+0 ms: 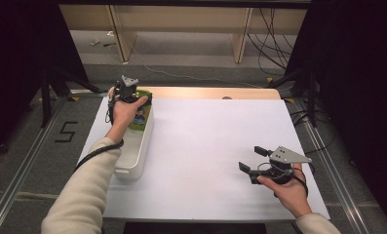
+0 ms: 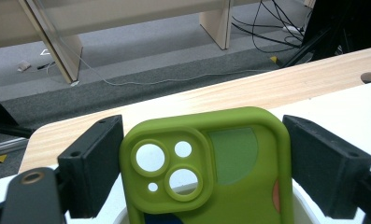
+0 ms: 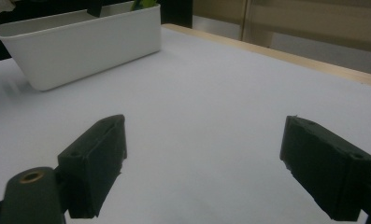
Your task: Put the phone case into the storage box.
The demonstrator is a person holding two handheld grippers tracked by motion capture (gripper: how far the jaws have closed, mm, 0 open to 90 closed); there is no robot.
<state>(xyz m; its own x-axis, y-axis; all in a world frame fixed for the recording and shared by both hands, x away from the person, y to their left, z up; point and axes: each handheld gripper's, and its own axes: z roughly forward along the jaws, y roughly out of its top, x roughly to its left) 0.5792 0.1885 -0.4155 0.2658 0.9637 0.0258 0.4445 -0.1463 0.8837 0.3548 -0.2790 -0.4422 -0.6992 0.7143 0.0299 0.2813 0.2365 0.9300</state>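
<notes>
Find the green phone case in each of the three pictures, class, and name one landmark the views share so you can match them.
High view: the green phone case is upper left, at the far end of the white bin, by the left gripper.
Left gripper view: centre bottom, between the two jaws.
Right gripper view: a green sliver at the top edge, above the bin.
Shared landmark: the white bin.

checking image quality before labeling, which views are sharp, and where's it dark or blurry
High view: table evenly lit, surroundings at both sides nearly black, picture soft overall. Left gripper view: the green phone case is sharp and well lit, no glare. Right gripper view: dimmer; the near jaws are soft, the white bin reads clearly, its top left corner fades into dark.
</notes>
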